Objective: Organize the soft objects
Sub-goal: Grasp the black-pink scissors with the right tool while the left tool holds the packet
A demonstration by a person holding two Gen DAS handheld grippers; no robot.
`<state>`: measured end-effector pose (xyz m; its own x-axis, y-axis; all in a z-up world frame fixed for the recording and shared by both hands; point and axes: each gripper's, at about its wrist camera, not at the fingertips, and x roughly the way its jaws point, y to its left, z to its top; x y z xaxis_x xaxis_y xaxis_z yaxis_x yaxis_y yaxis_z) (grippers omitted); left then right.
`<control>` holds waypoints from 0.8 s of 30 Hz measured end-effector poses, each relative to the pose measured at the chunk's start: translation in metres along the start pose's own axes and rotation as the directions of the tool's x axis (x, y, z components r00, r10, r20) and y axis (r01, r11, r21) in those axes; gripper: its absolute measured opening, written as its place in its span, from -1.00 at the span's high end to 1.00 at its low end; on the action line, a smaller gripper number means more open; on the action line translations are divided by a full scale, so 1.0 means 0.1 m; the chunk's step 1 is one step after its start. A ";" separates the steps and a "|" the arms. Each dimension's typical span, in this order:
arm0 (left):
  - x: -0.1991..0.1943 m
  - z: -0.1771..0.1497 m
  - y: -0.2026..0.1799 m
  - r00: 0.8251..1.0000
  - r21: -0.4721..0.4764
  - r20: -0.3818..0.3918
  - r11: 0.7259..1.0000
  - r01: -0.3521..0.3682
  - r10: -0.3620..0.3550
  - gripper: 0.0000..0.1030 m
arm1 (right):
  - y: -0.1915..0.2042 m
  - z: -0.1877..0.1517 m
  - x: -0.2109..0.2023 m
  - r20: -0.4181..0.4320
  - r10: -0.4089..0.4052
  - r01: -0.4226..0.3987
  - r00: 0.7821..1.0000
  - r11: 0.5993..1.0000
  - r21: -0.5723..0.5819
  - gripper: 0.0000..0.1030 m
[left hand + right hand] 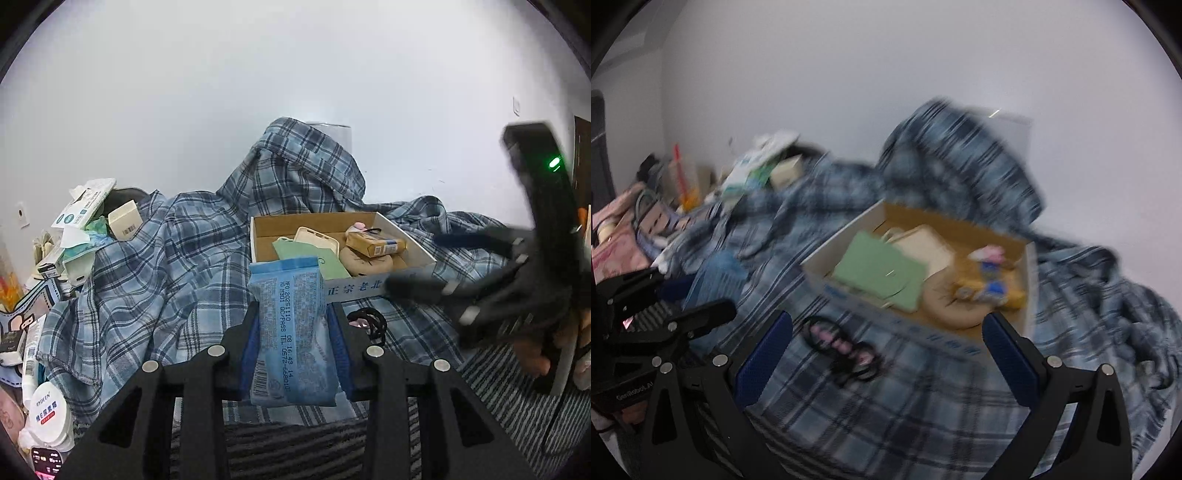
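From the left wrist camera, the left gripper (pixel 295 332) is clamped on a light blue tissue pack (pixel 291 332), its blue pads pressing both sides, the pack standing on end and lifted clear of the cloth. Beneath lies a blue plaid blanket (pixel 166 266), rumpled and heaped up against a plain white wall (pixel 295 74); a dark striped cover (pixel 517 387) shows at the lower right. Just beyond the pack sits an open cardboard box (pixel 406 240) holding a green pouch (pixel 314 258), a cream phone case (pixel 317 238), a yellow pack (pixel 375 243) and a round beige pad (pixel 365 262). A black hair tie (pixel 369 323) lies on the blanket beside the right finger. At the left, boxes and tissue packets pile up, with a white jar (pixel 50 410) low down. The right gripper (pixel 443 266), blurred, reaches in from the right near the box's front corner.

From the right wrist camera, heavily blurred, the right gripper (pixel 886 354) stands wide apart with nothing between its pads, above the plaid blanket (pixel 923 406). The hair tie (pixel 842 347) lies just ahead of its left finger; the box (pixel 849 236) sits beyond. The left gripper (pixel 676 295) shows at the left with the blue pack (pixel 716 277).
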<state>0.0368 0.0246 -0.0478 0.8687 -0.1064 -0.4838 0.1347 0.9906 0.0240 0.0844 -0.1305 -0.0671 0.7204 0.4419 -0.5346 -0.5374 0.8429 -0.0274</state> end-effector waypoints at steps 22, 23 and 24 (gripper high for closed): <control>-0.02 -0.03 0.06 1.000 -0.040 0.007 0.999 0.001 -0.001 0.28 | 0.22 -0.26 0.84 -0.300 0.114 -0.130 0.947 0.991 -0.032 0.52; -0.02 -0.03 0.06 1.000 -0.039 0.007 0.999 0.000 0.000 0.28 | 0.22 -0.25 0.81 -0.288 0.116 -0.130 0.951 0.991 -0.028 0.64; -0.02 -0.03 0.06 1.000 -0.039 0.007 0.999 0.000 0.000 0.27 | 0.21 -0.25 0.79 -0.275 0.117 -0.129 0.954 0.991 -0.026 0.64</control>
<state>0.0343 0.0309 -0.0493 0.8720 -0.1070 -0.4777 0.1165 0.9931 -0.0099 0.1190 -0.0855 -0.1310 0.5041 0.4356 -0.7457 -0.6370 0.7706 0.0195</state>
